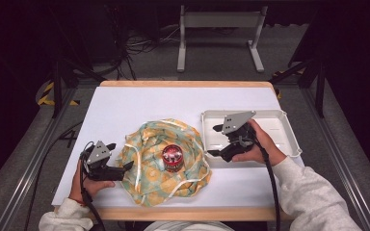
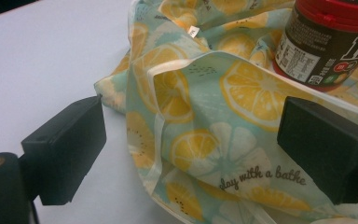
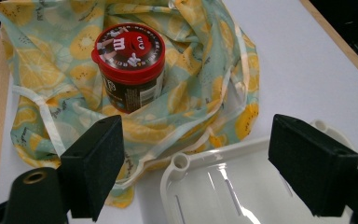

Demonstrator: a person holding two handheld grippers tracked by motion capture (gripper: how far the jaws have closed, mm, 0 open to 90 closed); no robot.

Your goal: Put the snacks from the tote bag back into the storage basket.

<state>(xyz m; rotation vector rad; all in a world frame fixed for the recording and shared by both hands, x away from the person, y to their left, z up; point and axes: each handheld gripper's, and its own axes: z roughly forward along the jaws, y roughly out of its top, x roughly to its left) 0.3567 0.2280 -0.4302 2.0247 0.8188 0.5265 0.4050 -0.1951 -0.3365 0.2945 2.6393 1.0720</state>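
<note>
We wear a pale grey sweatshirt, its ribbed cuffs gathered at both wrists, and a thin red band at our left wrist. Our left black two-jaw gripper (image 1: pixel 107 161) and our right black two-jaw gripper (image 1: pixel 226 139) each carry a flat grey three-cornered metal plate (image 1: pixel 236 121) on top, dotted with small dark holes. A black cable (image 1: pixel 270 183) trails from each tool back toward us. In the gripper views, the jaws end in blocky matte black pads (image 3: pixel 92 165), each with a small screw recess, beside a brass-ringed round hole (image 3: pixel 35 176).
</note>
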